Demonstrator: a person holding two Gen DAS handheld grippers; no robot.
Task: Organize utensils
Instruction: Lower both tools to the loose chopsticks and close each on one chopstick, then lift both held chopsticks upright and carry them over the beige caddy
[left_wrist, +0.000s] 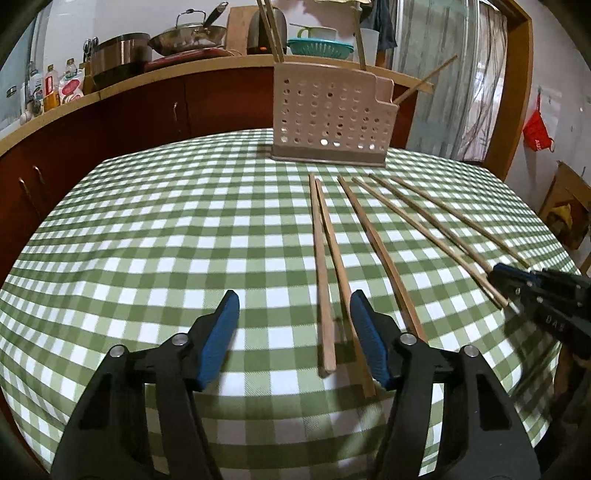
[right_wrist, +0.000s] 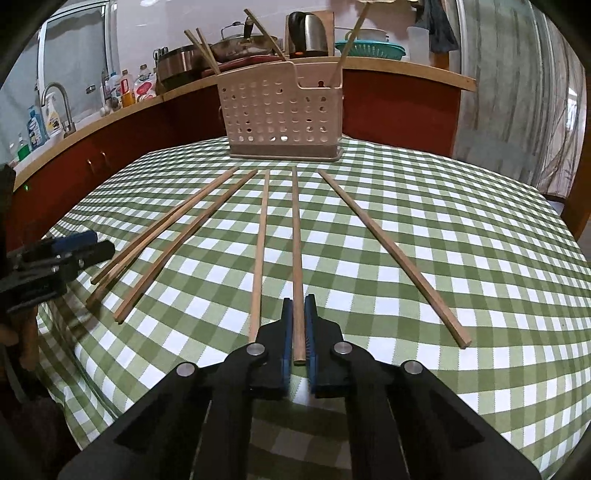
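Observation:
Several wooden chopsticks lie in a fan on the green checked tablecloth, pointing toward a beige perforated utensil holder at the far side, which holds a few chopsticks. My left gripper is open, low over the cloth, with the near end of the leftmost chopstick between its fingers. My right gripper is shut on the near end of one chopstick, second from the right; this chopstick still lies along the cloth. The holder stands straight ahead in the right wrist view.
A wooden counter behind the table carries pots, a wok, bottles, a kettle and a teal colander. A sink tap is at the left. The right gripper's body shows at the table's right edge.

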